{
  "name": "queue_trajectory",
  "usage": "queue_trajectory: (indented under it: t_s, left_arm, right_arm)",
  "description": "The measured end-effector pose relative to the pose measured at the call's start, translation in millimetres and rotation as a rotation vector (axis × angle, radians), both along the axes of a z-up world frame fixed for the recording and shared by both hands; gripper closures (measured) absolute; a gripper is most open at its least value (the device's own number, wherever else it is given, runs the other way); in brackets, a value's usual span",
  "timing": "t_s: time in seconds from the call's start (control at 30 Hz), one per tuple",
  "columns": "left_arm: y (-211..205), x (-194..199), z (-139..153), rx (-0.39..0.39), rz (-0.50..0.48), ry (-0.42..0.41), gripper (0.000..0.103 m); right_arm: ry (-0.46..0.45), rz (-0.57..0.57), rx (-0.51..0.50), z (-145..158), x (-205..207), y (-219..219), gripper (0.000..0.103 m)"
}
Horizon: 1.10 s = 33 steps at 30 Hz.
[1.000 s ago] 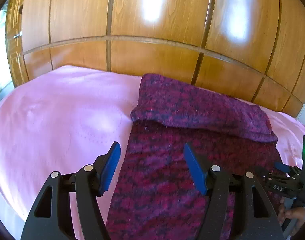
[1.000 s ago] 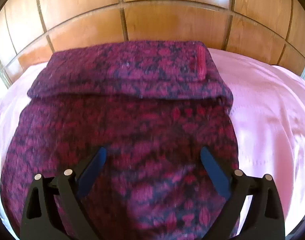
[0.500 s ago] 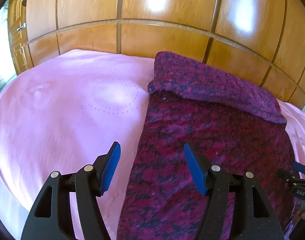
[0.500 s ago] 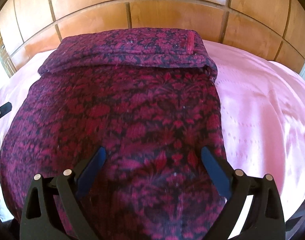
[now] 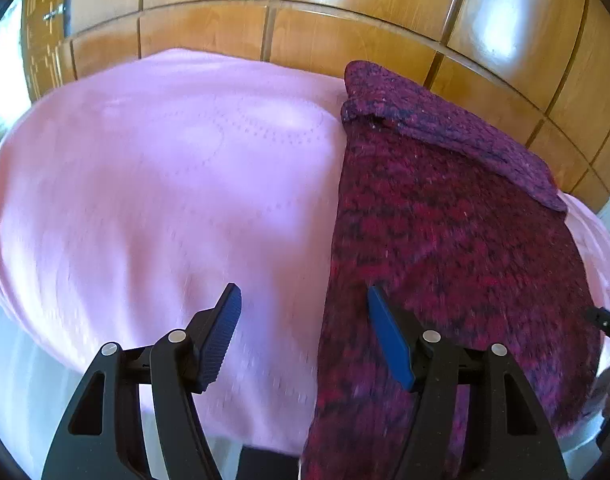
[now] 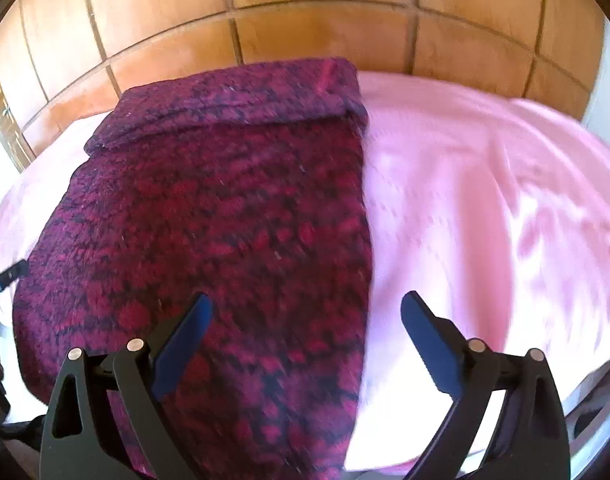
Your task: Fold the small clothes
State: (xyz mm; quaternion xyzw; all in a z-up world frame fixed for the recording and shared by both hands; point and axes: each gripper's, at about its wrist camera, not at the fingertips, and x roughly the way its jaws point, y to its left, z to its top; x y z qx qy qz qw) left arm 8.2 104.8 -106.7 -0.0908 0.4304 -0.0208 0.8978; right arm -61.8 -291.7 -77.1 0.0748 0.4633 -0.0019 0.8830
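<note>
Over the near edge of the bed, the left gripper point(image 5: 301, 336) hangs with its blue-padded jaws spread wide and nothing between them; the left edge of the garment point(image 5: 445, 248) runs up through the gap. The right gripper point(image 6: 305, 344) is likewise wide open and empty, straddling the garment's right edge, with one finger over the cloth and the other over the bedspread point(image 6: 485, 200).

The garment point(image 6: 225, 220) is a small piece of clothing in a dense magenta-and-black floral pattern; what kind of garment it is cannot be told. It lies flat and lengthwise on the pink bedspread point(image 5: 153, 184), its far end turned back on itself into a thick band near the wooden panelling point(image 5: 345, 32). Its near end appears to drape over the bed's edge, below the grippers.

It looks like soft, rather thick cloth with a nubbly surface: light, limp, not fragile, and unlikely to slip from ribbed pads. It will probably sag and crease wherever it is unsupported, so both sides should be lifted together. The sensible hold seems to be the two near corners or side edges, one per gripper, pinching only the garment's layers and not the bedspread beneath, which is soft enough to get caught as well.
</note>
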Motion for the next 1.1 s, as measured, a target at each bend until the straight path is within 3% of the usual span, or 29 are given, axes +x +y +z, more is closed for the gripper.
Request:
queue_trajectory:
  t_s: [0.13, 0.23, 0.3, 0.43, 0.5, 0.57, 0.7, 0.83, 1.1]
  left_arm:
    - [-0.2, -13.0, -1.3, -0.029, -0.054, 0.026, 0.039]
    - [-2.6, -22.3, -3.9, -0.046, -0.134, 0.060, 0.045]
    - [-4.1, -28.0, -9.6, -0.072, -0.188, 0.096, 0.049]
    - [-13.4, -35.9, -16.9, -0.101, -0.275, 0.134, 0.085]
    - [-10.5, -37.3, -6.9, -0.147, -0.302, 0.113, 0.088]
    - [-4.1, -37.0, 1.7, -0.207, -0.303, 0.105, 0.089]
    - [12.1, -24.9, 22.3, -0.397, -0.290, 0.062, 0.091]
    - [16.0, 6.8, 36.4, -0.538, -0.271, 0.016, 0.092]
    - [2.2, 96.4, 26.3, -0.610, -0.194, 0.044, 0.094]
  right_arm:
    - [0.050, 0.010, 0.085, -9.4, -16.8, -7.7, 0.031]
    - [0.078, 0.028, 0.142, -11.9, -34.5, -9.6, 0.042]
    - [0.118, 0.041, 0.205, -16.8, -45.9, -8.9, 0.056]
    - [0.195, 0.082, 0.286, -28.6, -57.4, 0.9, 0.066]
    - [0.193, 0.090, 0.338, -23.7, -57.7, -0.1, 0.080]
    - [0.154, 0.108, 0.398, -8.6, -55.1, -2.9, 0.083]
    - [0.037, 0.149, 0.470, 29.8, -40.2, -1.0, 0.084]
    - [-0.029, 0.137, 0.533, 44.3, -11.0, -1.5, 0.084]
    - [-0.055, 0.001, 0.549, 31.4, 59.6, -22.8, 0.085]
